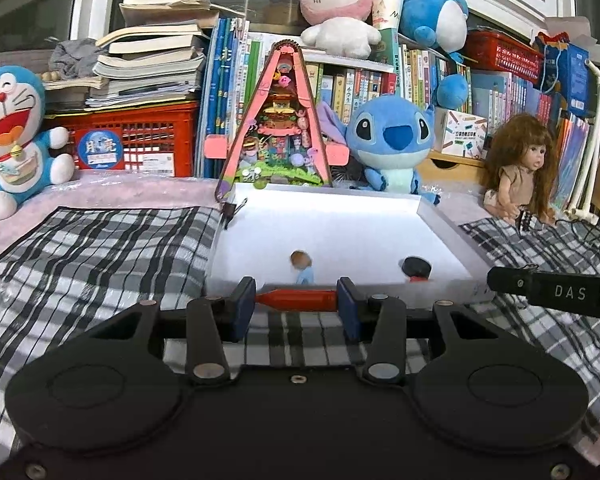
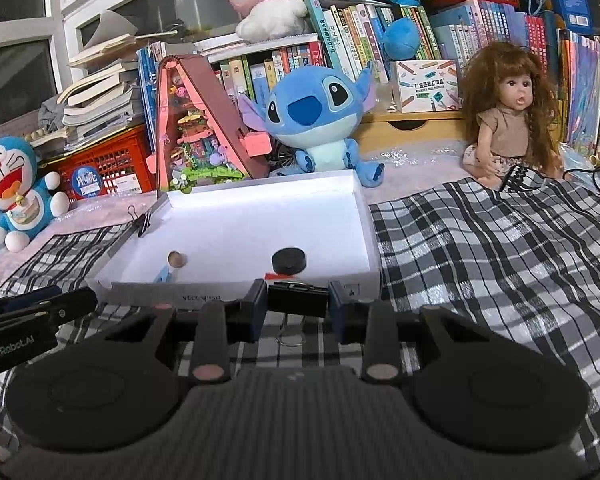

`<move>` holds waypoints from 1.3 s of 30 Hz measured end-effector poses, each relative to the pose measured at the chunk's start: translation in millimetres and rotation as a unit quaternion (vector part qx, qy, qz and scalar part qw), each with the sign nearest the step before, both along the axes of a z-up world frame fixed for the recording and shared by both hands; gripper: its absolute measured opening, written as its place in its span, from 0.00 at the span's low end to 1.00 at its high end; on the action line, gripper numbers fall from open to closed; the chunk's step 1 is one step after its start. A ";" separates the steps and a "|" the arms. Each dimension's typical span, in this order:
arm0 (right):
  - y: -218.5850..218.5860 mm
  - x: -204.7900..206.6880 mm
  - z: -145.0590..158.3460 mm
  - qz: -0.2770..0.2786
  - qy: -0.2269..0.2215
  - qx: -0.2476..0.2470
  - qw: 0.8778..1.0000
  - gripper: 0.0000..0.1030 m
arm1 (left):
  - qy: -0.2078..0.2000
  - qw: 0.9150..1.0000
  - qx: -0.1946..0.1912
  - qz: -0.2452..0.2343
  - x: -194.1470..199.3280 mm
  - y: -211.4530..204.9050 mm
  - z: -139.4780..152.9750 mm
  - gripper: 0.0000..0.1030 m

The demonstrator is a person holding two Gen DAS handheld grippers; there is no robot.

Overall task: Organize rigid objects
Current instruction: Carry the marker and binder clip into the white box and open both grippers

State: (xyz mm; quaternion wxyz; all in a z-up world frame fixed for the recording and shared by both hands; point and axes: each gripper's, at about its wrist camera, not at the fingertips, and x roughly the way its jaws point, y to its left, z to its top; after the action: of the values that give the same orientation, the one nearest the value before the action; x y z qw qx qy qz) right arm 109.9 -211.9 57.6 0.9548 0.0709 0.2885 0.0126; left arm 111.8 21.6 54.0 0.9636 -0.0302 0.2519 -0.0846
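Note:
My left gripper (image 1: pixel 296 302) is shut on a red cylindrical piece (image 1: pixel 298 300), held crosswise between its blue pads just in front of the white tray (image 1: pixel 440 236). My right gripper (image 2: pixel 298 300) is shut on a black binder clip (image 2: pixel 297 299), its wire handle hanging below. Inside the tray lie a small wooden-headed figure in blue (image 1: pixel 302 266) (image 2: pixel 171 266), a black round disc (image 1: pixel 416 267) (image 2: pixel 288 261) and a small red bit at the near wall. Another binder clip (image 2: pixel 142 222) is clamped on the tray's left rim.
The tray (image 2: pixel 364 216) rests on a checked cloth (image 2: pixel 480 248) over a pink cover. Behind it stand a pink A-frame toy house (image 1: pixel 278 120), a blue plush (image 1: pixel 392 140), a Doraemon plush (image 1: pixel 12 140), a doll (image 2: pixel 508 120), red crates and shelved books.

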 end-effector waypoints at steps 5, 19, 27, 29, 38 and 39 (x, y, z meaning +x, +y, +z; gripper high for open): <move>-2.0 18.5 7.6 0.005 0.005 0.012 1.000 0.37 | 0.009 1.000 -0.005 -0.014 26.3 -4.7 11.3 0.41; 1.6 90.8 18.0 0.018 0.048 0.029 0.998 0.37 | 0.087 0.995 -0.040 -0.016 126.7 -14.8 18.2 0.41; 3.7 138.5 -3.7 0.028 0.098 0.019 0.995 0.37 | 0.118 0.992 -0.030 0.019 166.3 -24.5 -12.1 0.41; 1.9 148.8 -12.0 0.025 0.103 0.022 0.994 0.37 | 0.123 0.992 -0.031 0.021 171.8 -25.9 -18.7 0.41; -0.5 170.4 -39.4 0.003 0.127 0.040 0.991 0.37 | 0.127 0.991 -0.015 0.032 187.7 -32.0 -35.1 0.41; -0.1 171.0 -41.1 0.003 0.129 0.040 0.991 0.37 | 0.126 0.992 -0.009 0.032 187.7 -33.1 -36.5 0.41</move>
State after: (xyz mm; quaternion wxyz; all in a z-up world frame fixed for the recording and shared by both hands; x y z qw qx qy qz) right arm 280.9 -212.0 16.5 0.9062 0.1089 0.4083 0.0172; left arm 299.5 -11.5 17.5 0.9261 -0.0574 0.3693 -0.0518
